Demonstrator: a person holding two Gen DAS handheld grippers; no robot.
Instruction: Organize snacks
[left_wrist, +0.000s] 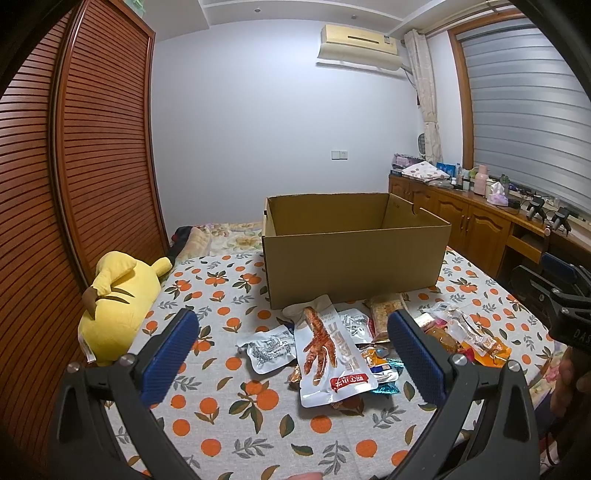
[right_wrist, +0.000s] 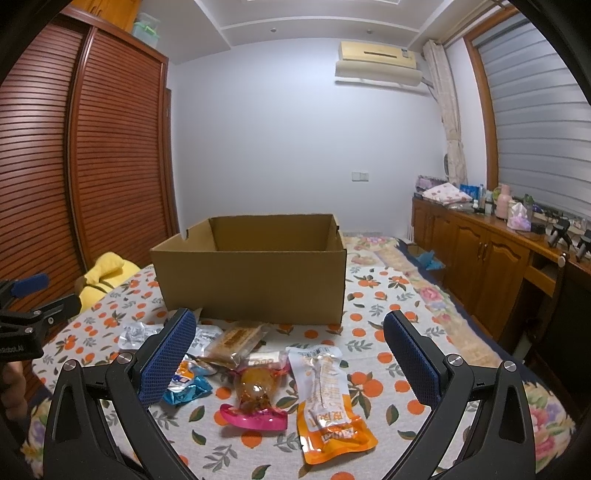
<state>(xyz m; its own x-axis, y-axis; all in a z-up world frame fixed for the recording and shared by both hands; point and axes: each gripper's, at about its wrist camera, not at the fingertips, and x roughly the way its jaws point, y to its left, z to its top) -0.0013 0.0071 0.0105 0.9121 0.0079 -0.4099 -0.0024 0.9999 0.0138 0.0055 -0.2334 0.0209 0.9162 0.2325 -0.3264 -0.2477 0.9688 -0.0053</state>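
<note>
Nearest to us, both tools hover above the near edge of the table with the orange-print cloth (right_wrist: 373, 354), and we see the left gripper (left_wrist: 293, 356) and the right gripper (right_wrist: 290, 356) each spread wide, blue pads holding nothing. Between the left fingers, lower down on the cloth, lies the white chicken-foot snack pouch (left_wrist: 327, 356), overlapping a silver foil packet (left_wrist: 266, 350) and other wrappers. Between the right fingers sit the orange-and-white sachet (right_wrist: 327, 398) and, just beside it to the left, the pink-edged clear packet with a brown sweet (right_wrist: 256, 395); neither touches a pad. We judge the step to be a first pick: we should drop straight onto one pouch, pinch an edge that lies free of its neighbours, and lift cleanly so the pile does not drag along. Farther back, toward the middle of the table, stands the open brown cardboard box (right_wrist: 251, 280), apparently empty, where the snacks should go. At the left edge rests a yellow plush toy (left_wrist: 114, 299).
</note>
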